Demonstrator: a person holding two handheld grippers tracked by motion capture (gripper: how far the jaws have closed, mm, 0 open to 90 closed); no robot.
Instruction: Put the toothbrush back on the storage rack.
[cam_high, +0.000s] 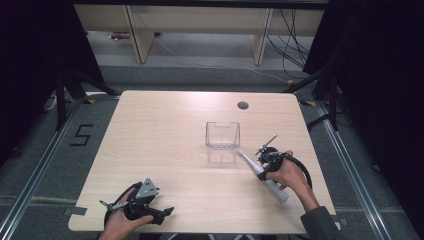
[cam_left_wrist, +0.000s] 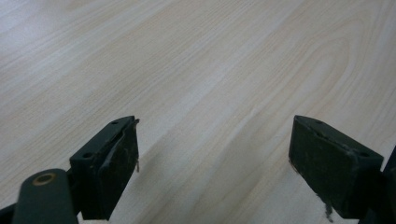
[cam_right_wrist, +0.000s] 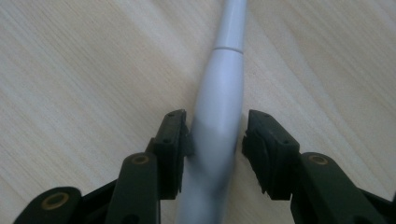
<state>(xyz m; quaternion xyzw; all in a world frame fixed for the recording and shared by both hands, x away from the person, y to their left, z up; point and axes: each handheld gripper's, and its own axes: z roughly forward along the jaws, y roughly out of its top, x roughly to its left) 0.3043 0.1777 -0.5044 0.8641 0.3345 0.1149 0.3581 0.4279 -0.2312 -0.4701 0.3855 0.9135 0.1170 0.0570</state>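
A white electric toothbrush (cam_high: 276, 190) lies slanted on the wooden table (cam_high: 160, 140), its thin neck (cam_high: 248, 161) pointing at a clear plastic box (cam_high: 222, 141). My right gripper (cam_high: 263, 172) is shut on the toothbrush's handle. In the right gripper view the handle (cam_right_wrist: 224, 79) runs up between the two black jaws, whose pads press its sides at my right gripper (cam_right_wrist: 216, 140). My left gripper (cam_high: 167, 212) rests near the table's front left edge. In the left gripper view it (cam_left_wrist: 215, 158) stands open over bare wood with nothing between its jaws.
The clear box stands upright just right of the table's centre, close to the toothbrush tip. A round cable hole (cam_high: 243, 105) sits near the far edge. Beyond the table are shelving legs and loose cables on the floor (cam_high: 290, 45).
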